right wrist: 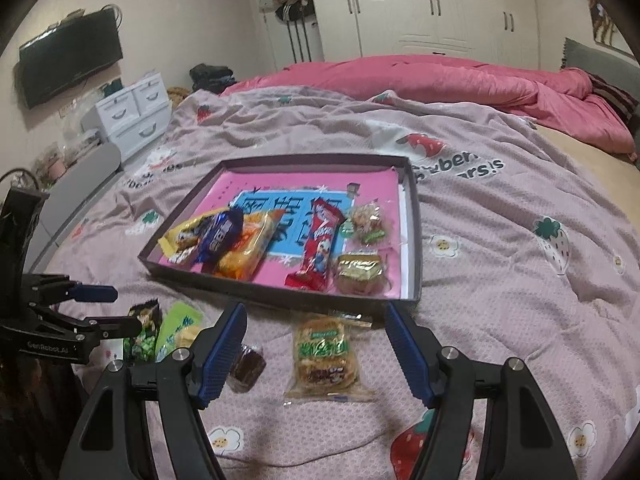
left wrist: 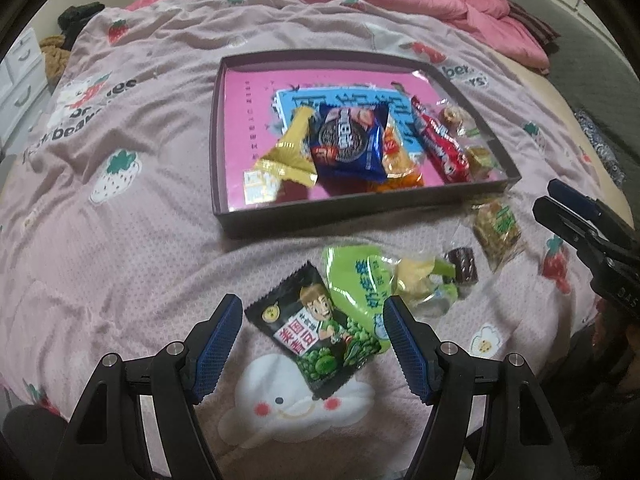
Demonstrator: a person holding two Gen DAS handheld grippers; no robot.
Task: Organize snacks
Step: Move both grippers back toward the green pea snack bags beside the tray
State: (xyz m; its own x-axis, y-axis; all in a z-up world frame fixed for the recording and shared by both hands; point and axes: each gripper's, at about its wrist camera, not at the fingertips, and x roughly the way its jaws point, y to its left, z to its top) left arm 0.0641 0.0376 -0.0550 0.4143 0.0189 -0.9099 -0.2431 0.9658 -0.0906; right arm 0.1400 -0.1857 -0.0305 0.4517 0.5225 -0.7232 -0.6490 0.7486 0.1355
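my left tongs [left wrist: 312,340]: wide, empty, over the green pea packet [left wrist: 316,332] on the bed; my right tongs [right wrist: 316,344]: wide, empty, over the rice cake [right wrist: 324,356]; dark tray [right wrist: 280,292] beyond, holding six snacks

Bedroom: white wardrobe [right wrist: 432,8], wall-mounted TV [right wrist: 72,56], white drawer unit [right wrist: 134,114], pink quilt [right wrist: 440,80] on bed.
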